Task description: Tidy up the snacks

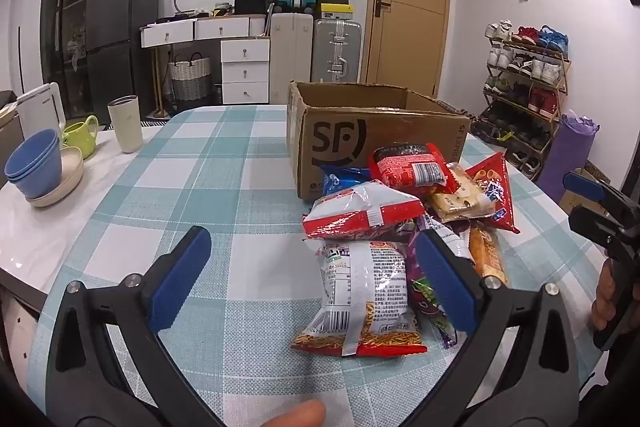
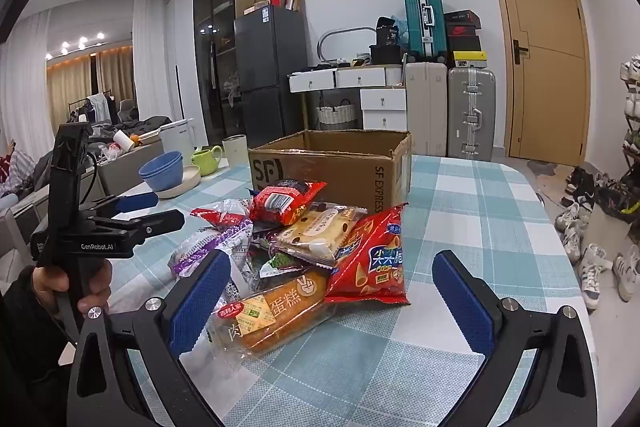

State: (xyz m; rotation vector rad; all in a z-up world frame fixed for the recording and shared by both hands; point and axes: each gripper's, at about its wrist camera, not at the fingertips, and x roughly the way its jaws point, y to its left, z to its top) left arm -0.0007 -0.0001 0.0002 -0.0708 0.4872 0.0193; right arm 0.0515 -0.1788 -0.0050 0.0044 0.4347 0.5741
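**Snack pile beside open box; both grippers parted**

Left to right: blue bowls (image 1: pixel 34 163) are being kept at the table's left edge. The left gripper (image 1: pixel 312 281) is being held with its jaws apart, clamping nothing, over a noodle-snack packet (image 1: pixel 362 291) lying lengthwise toward the cardboard box (image 1: pixel 360 131). The right gripper (image 2: pixel 330 297) is likewise being held parted; the cake bar (image 2: pixel 272 315) is lying with its long axis diagonal, pointing up-right toward the red crisp bag (image 2: pixel 374 263).

Glossy crinkled plastic snack packets (image 1: pixel 362 291) lie before the matt corrugated cardboard box (image 1: pixel 360 135) on woven checked tablecloth (image 1: pixel 224 163).
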